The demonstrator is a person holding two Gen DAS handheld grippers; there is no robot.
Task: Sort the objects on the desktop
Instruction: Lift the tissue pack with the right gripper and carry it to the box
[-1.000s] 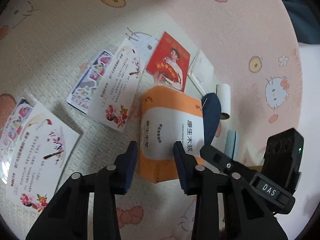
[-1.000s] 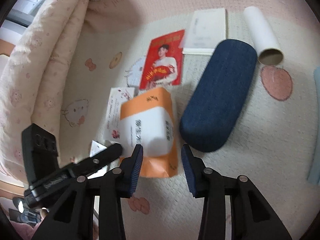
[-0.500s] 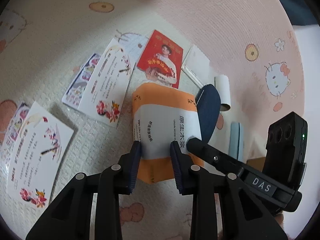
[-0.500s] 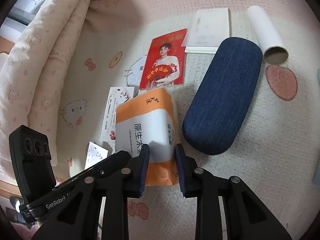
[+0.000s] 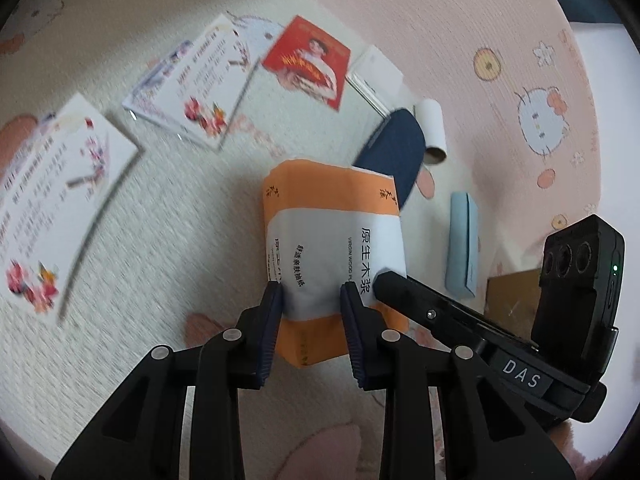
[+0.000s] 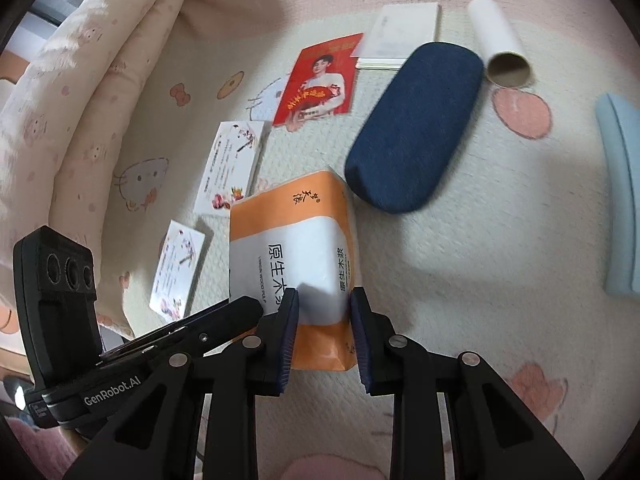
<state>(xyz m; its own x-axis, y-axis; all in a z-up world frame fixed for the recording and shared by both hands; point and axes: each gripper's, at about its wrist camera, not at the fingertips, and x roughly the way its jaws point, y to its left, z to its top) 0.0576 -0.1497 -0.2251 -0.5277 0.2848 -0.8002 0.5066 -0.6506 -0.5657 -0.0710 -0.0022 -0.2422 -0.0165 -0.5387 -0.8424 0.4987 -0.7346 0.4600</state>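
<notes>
Two grippers: left gripper (image 5: 310, 312) and right gripper (image 6: 325, 314), jaws of both clamped on one tissue pack (image 6: 292, 252)
Tissue pack: orange and white, on the mat (image 6: 460, 260), near end between both pairs of jaws
Cases: two; dark blue case (image 6: 414, 124) just beside the pack, light blue case (image 6: 620, 196) well apart
Cards: two flowered cards (image 5: 200, 84), one red card (image 6: 320, 80)
Others: one cardboard tube (image 6: 500, 44), one white notepad (image 6: 400, 36)
Edges: padded rim (image 6: 80, 80) past the cards
Open room: bare mat between the two cases

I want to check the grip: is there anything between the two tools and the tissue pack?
Nothing visible. The left tool and the right tool both pinch the tissue pack directly, side by side on its near end.
</notes>
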